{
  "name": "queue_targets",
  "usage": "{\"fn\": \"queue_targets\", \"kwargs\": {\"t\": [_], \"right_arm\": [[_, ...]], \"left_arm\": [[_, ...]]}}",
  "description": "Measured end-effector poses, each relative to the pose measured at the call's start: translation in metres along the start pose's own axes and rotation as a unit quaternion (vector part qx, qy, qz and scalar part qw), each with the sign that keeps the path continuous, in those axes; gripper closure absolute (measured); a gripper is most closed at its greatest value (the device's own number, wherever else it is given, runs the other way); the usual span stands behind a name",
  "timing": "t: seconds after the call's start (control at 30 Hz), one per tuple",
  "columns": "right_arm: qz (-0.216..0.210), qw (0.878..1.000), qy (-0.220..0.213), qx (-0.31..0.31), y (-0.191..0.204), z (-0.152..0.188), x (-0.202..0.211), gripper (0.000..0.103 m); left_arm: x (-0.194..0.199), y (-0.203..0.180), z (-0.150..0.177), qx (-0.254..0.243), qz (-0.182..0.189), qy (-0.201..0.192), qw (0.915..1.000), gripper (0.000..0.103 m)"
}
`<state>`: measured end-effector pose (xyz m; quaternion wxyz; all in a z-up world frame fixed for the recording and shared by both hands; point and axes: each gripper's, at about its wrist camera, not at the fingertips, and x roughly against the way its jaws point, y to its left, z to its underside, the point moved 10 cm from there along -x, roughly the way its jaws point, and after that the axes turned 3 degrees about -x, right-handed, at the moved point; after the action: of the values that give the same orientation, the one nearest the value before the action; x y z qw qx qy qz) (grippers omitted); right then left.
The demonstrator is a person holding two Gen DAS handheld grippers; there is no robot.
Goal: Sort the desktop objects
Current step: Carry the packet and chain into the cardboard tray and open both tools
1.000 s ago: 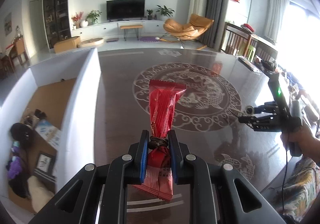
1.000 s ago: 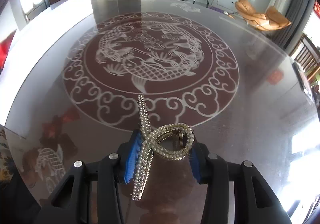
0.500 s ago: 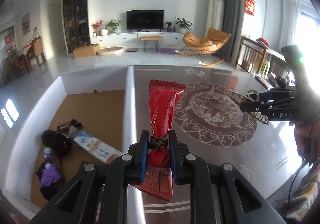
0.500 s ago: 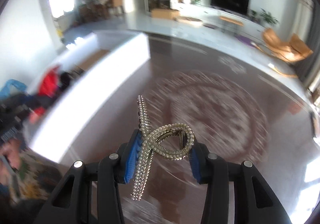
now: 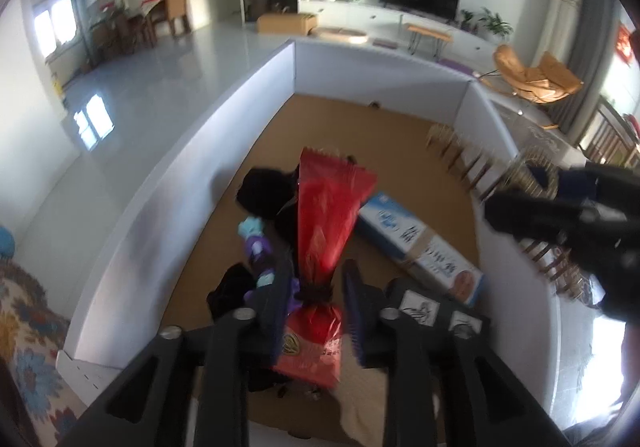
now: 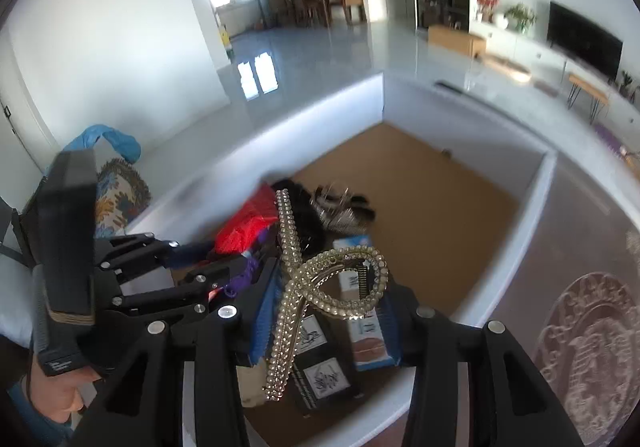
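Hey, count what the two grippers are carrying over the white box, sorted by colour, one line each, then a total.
Red: 1, the snack packet between the opening jaws of the left gripper
Gold: 1, the hair clip in the right gripper
Total: 2

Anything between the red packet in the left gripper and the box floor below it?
No lid or barrier. The red packet hangs between the left gripper's opening jaws over the white box, above dark items and beside a blue carton; it would land on that pile.
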<state>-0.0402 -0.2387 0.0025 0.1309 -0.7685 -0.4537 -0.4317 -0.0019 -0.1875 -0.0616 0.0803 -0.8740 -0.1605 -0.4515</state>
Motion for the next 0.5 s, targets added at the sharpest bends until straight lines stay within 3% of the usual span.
{"fn": "queue_targets", "kwargs": {"t": [0.03, 0.07, 0.1, 0.17, 0.27, 0.33, 0.43, 0.5], "right_arm": [[-0.002, 1.000, 0.016, -0.008, 0.000, 0.004, -0.012, 0.050], [-0.001, 1.000, 0.023, -0.013, -0.001, 0.006, -0.018, 0.036], [-0.004, 0.999, 0.027, -0.017, -0.002, 0.008, -0.021, 0.031], [-0.007, 1.000, 0.009, -0.013, -0.001, 0.007, -0.015, 0.020], [0.008, 1.000, -0.001, -0.001, -0.008, 0.004, -0.004, 0.014], [0.025, 1.000, -0.004, 0.004, -0.014, 0.003, 0.001, 0.012], [0.037, 0.999, -0.007, -0.010, -0.023, 0.005, 0.015, 0.012], [0.045, 0.999, -0.008, -0.015, -0.028, 0.007, 0.024, 0.012]], "left_arm": [[-0.003, 0.002, 0.002, 0.005, 0.000, 0.005, 1.0000, 0.025], [-0.002, 0.003, 0.001, 0.009, -0.001, 0.001, 1.0000, 0.011], [0.001, 0.003, 0.001, 0.011, -0.007, -0.008, 0.9999, 0.001], [0.008, 0.001, -0.002, 0.007, -0.021, -0.024, 0.9995, 0.001], [0.016, -0.001, -0.010, 0.010, -0.026, -0.047, 0.9985, 0.001], [0.025, -0.006, -0.013, 0.013, -0.020, -0.064, 0.9977, 0.000], [0.027, -0.014, -0.013, 0.015, -0.001, -0.050, 0.9986, 0.000], [0.033, -0.015, -0.011, 0.020, -0.020, -0.052, 0.9983, 0.000]]}}
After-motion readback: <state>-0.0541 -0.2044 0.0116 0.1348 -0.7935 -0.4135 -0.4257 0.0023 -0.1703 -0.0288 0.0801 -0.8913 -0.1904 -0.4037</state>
